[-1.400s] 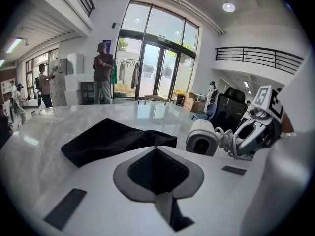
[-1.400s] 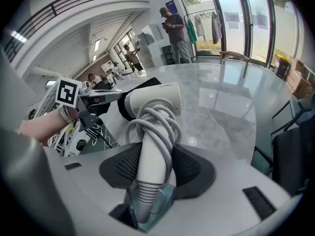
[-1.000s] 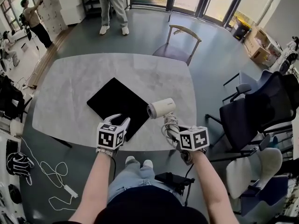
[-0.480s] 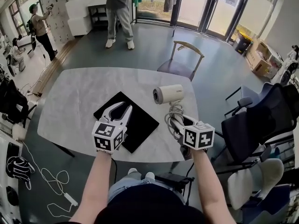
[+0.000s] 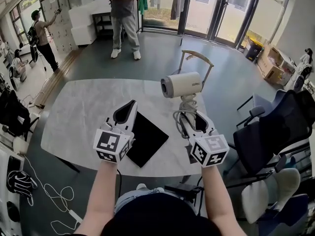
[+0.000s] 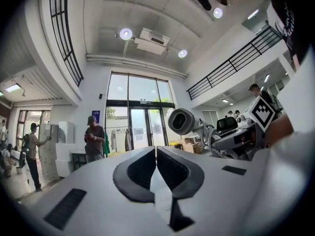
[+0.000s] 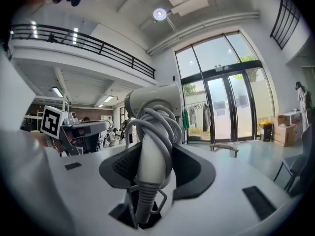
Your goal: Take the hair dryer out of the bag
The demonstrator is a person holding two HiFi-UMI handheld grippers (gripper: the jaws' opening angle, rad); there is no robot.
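Observation:
The white hair dryer [image 5: 182,85] is held up in the air above the table, its nozzle facing left. My right gripper [image 5: 192,119] is shut on its handle, which has the grey cord wound round it [image 7: 153,132]. The black bag [image 5: 147,139] lies flat on the marble table [image 5: 74,112], below and between my hands. My left gripper [image 5: 129,107] is raised over the bag's left part, shut with nothing in it; in the left gripper view its pads [image 6: 142,168] meet, and the hair dryer [image 6: 182,121] shows to the right.
A wooden chair [image 5: 197,58] stands at the table's far side. A dark office chair [image 5: 275,122] is at the right. A person [image 5: 123,14] stands beyond the table, another [image 5: 42,33] at far left. Cables lie on the floor [image 5: 54,200] at lower left.
Both grippers have risen from the table's near edge. The hair dryer went up with the right one. The left jaws, open before, have closed on nothing.

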